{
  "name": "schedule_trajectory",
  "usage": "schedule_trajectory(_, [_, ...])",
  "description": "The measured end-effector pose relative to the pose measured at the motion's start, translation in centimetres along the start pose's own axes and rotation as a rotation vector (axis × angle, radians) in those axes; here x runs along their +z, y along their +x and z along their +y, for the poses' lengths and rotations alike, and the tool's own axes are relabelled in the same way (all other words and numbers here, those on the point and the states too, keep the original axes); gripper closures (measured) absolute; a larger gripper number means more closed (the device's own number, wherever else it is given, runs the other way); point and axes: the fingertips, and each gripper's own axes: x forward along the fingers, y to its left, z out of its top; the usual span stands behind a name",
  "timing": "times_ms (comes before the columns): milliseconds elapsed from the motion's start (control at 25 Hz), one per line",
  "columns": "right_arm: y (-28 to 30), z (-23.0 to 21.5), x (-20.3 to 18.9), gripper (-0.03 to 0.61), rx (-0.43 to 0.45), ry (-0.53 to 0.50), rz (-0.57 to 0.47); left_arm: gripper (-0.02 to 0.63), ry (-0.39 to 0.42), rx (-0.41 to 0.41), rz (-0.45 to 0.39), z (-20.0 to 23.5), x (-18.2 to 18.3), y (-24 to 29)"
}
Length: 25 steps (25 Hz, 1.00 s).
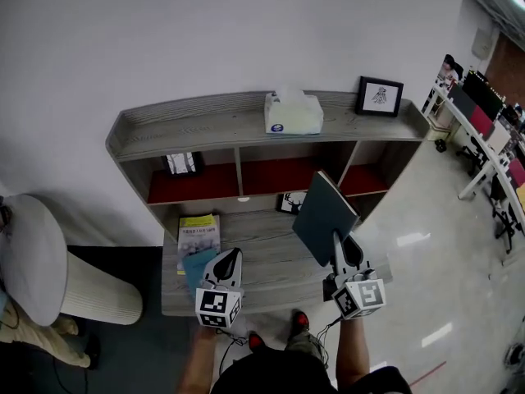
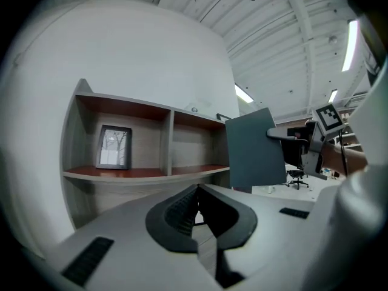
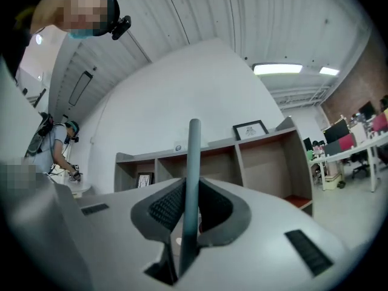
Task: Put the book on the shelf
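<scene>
Right tool [image 1: 340,251] clamped on teal book [image 1: 325,217], centre-right, before shelf [image 1: 205,123]; left tool [image 1: 228,263] closed, empty, lower centre.

Head view:
- The dark teal book [image 1: 324,217] stands in front of a small picture [image 1: 287,202] and hides its right part.
- The left gripper [image 1: 233,257] covers much of a teal flat thing [image 1: 195,267]; kind unclear.
- Print on the yellow-green booklet [image 1: 198,235] is too small to read.
- The round white table [image 1: 33,257] is cut off at the left edge.

Right gripper view:
- The dark teal book shows edge-on; covers unseen.
</scene>
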Motion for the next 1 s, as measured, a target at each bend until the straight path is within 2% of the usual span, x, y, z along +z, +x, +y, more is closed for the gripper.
schedule_trajectory(280, [-1.6,-7.3,2.0,0.508,-0.099,-0.042,-0.035,0.606,0.023,-0.087,-0.009,-5.2,1.4,5.4])
schedule_trajectory(520, [-1.8,-13.3,3.6,0.508,-0.160,-0.062,-0.054,0.606,0.036,-0.123,-0.011,-9.5,2.4,9.8])
schedule_trajectory(760, [-0.8,-17.9,4.0,0.508,-0.158,-0.061,-0.060,0.606,0.045,-0.129,-0.016,-12.6,3.3,13.3])
schedule_trajectory(1000, [1.3,-20.3,3.3,0.508,-0.104,-0.045,-0.065,0.606,0.061,-0.107,-0.008,-14.1,3.7,15.8])
